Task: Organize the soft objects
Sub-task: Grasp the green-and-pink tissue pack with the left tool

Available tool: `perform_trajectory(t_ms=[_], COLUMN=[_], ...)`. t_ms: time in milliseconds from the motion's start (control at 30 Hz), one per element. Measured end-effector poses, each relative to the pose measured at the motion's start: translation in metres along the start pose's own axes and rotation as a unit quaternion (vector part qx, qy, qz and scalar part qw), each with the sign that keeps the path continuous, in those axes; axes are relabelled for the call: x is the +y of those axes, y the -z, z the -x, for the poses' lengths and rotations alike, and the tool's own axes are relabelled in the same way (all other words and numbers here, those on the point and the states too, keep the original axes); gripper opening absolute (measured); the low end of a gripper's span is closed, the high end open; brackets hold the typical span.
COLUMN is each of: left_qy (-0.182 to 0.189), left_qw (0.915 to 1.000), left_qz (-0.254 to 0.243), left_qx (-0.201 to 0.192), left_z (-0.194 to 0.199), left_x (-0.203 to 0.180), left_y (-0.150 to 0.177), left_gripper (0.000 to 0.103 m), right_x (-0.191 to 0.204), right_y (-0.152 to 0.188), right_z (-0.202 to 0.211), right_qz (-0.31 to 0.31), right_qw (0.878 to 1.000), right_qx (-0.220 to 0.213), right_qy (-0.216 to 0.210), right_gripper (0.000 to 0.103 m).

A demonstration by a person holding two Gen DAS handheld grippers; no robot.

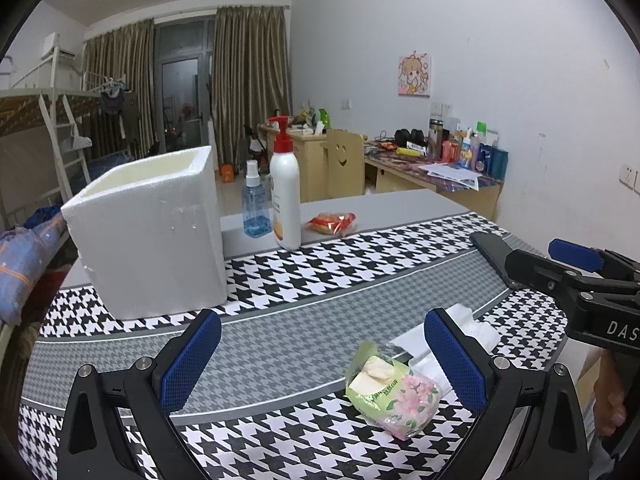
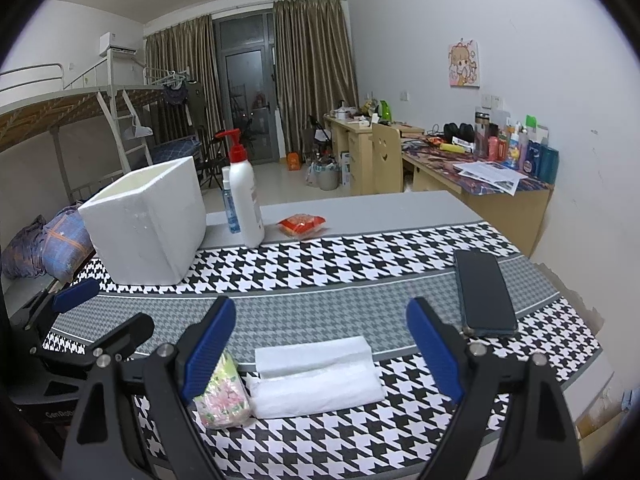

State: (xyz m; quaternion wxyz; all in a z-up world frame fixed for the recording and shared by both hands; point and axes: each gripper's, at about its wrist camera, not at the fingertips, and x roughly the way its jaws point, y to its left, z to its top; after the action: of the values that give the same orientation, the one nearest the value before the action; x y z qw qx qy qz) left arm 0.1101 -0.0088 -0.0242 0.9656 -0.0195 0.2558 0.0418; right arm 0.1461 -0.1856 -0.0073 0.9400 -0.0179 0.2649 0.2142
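Both your grippers, left [image 1: 322, 354] and right [image 2: 320, 344], stand spread wide with nothing pinched. Your tissue pack [image 1: 390, 396] lies on the houndstooth cloth [image 1: 320, 272] just beside the folded white towel [image 2: 316, 380], near your right gripper; the foam box [image 1: 152, 232] stands well apart.

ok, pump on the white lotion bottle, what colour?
Red pump on the lotion bottle; clearest in the right wrist view.

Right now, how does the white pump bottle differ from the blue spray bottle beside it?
The white pump bottle is taller and wider than the blue spray bottle. The pump bottle is opaque white with a red pump; the spray bottle is clear blue with a pale nozzle. Both stand upright, close together, next to the white foam box.
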Motion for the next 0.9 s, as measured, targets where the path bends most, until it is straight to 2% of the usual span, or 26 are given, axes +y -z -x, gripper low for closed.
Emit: perform_trajectory(t_ms=[900], left_qy=[0.02], left_qw=[0.9971], left_qz=[-0.011], left_qx=[0.073], left_z=[-0.037], left_x=[-0.019], left_y=[0.025], left_gripper=[0.102], right_x=[-0.01], right_y=[0.023], right_z=[-0.025], right_qz=[0.005], right_qw=[0.999], right_qx=[0.042], right_qy=[0.023], right_gripper=[0.09])
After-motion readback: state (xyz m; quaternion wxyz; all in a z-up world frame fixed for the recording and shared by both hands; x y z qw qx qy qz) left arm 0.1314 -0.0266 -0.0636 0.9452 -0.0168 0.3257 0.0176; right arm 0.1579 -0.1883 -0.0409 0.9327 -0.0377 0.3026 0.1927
